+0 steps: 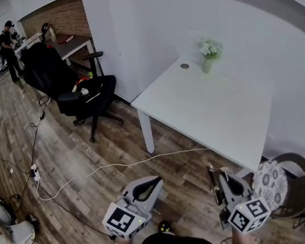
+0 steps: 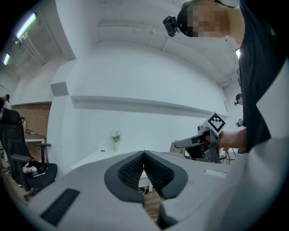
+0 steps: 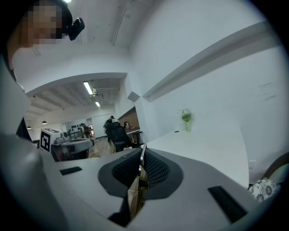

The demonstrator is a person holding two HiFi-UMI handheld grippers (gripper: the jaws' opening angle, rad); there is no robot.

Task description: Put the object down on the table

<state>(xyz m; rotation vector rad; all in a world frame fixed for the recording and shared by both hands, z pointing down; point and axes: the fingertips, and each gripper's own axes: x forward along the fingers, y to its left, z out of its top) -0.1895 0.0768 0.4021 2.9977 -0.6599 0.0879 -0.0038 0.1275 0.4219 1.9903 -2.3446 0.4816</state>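
My right gripper (image 1: 216, 182) is shut on a thin flat brown object (image 3: 135, 188) that stands on edge between its pads and sticks out past the tips (image 1: 211, 177). It hovers over the wooden floor, just short of the near corner of the white table (image 1: 208, 106). My left gripper (image 1: 149, 186) is shut with nothing between its pads (image 2: 133, 168); it hangs over the floor to the left of the right one. In the left gripper view the right gripper (image 2: 195, 142) appears off to the right, and the table (image 3: 203, 144) lies ahead in the right gripper view.
A small vase of flowers (image 1: 209, 54) and a dark round spot (image 1: 184, 65) are at the table's far end by the wall. A black office chair (image 1: 71, 86) stands to the left. A white cable (image 1: 108, 167) crosses the floor. A chair with a patterned cushion (image 1: 271, 182) sits right.
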